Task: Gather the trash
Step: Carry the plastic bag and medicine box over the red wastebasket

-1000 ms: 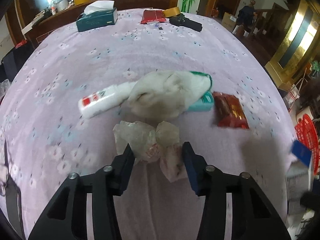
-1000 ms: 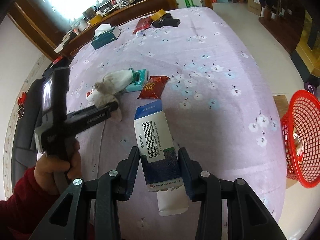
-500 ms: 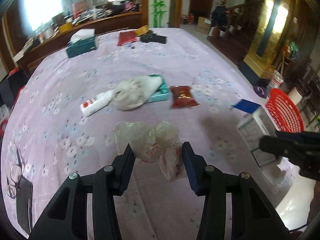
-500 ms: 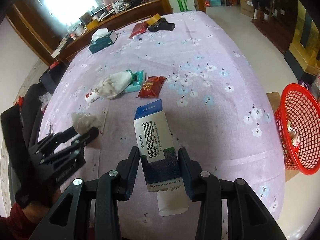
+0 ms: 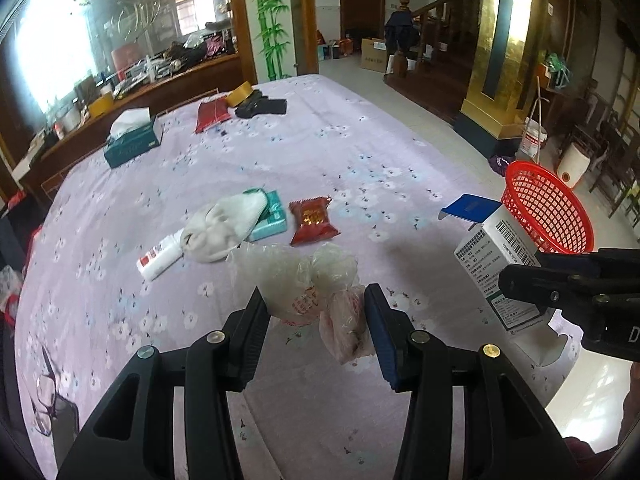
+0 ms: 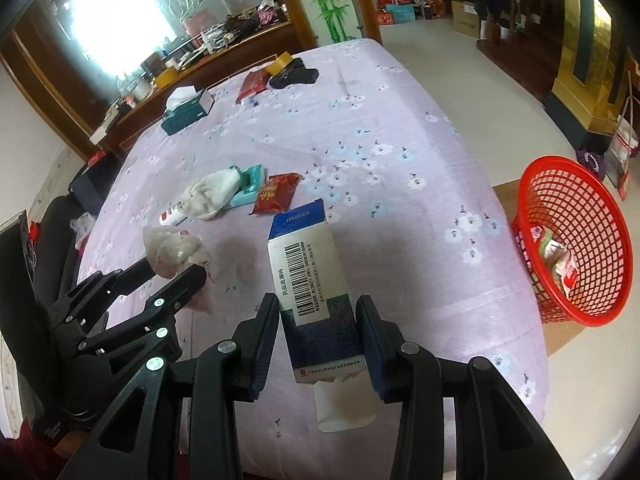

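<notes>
From the left wrist, the left gripper [image 5: 316,320] is clenched on a crumpled clear plastic bag [image 5: 296,280], which bulges out ahead of the fingertips and hangs clear of the lilac flowered tablecloth [image 5: 380,152]. The red mesh basket [image 5: 548,208] stands off the table's right edge, far right of these jaws. The right gripper [image 5: 520,280] crosses in from the right with a white-and-blue medicine carton [image 5: 492,252], and sits between the bag and the basket. A red snack packet [image 5: 314,220] and a white cloth [image 5: 224,226] lie beyond on the table.

From the right wrist, the right gripper [image 6: 316,332] grasps the carton [image 6: 312,280] by its dark lower half, long axis pointing away along the fingers, top flap open. The basket [image 6: 568,236] lies right and slightly ahead, already holding some wrappers. The left gripper [image 6: 172,268] holds its bag [image 6: 172,250] at near left. By my judgement the right hand is nearer the basket and should drop first.
</notes>
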`<state>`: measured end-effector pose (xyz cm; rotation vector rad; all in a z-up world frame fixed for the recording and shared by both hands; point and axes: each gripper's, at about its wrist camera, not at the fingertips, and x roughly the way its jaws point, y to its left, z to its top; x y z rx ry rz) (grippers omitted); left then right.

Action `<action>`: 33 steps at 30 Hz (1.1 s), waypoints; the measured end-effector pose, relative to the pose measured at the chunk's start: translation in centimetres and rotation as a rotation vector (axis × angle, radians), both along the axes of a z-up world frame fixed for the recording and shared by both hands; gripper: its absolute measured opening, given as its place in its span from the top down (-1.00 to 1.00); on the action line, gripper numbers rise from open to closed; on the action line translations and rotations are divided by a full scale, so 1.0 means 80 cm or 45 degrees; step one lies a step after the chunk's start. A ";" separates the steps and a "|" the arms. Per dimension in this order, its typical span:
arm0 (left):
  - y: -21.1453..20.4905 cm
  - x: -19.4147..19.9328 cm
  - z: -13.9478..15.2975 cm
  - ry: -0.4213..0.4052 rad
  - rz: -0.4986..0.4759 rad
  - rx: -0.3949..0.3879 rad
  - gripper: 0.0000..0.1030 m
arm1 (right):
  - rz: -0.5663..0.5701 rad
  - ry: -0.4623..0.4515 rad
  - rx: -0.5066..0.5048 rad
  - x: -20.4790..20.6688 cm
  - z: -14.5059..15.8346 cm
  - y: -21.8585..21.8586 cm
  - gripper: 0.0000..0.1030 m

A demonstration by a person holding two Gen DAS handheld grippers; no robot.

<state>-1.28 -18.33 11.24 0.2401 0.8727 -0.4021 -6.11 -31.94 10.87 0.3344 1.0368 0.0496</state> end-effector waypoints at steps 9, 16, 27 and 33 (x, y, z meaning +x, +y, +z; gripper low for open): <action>-0.013 0.003 0.002 -0.014 -0.009 0.029 0.10 | -0.030 0.003 0.003 -0.007 0.002 -0.011 0.16; -0.023 0.009 -0.001 -0.011 -0.011 0.048 0.09 | -0.064 0.024 -0.018 -0.007 0.001 -0.021 0.16; -0.044 0.012 -0.004 -0.008 -0.038 0.063 0.09 | -0.096 0.027 -0.058 -0.010 0.003 -0.036 0.16; -0.055 0.015 -0.006 -0.004 -0.054 0.072 0.09 | -0.110 0.027 -0.060 -0.011 0.004 -0.044 0.16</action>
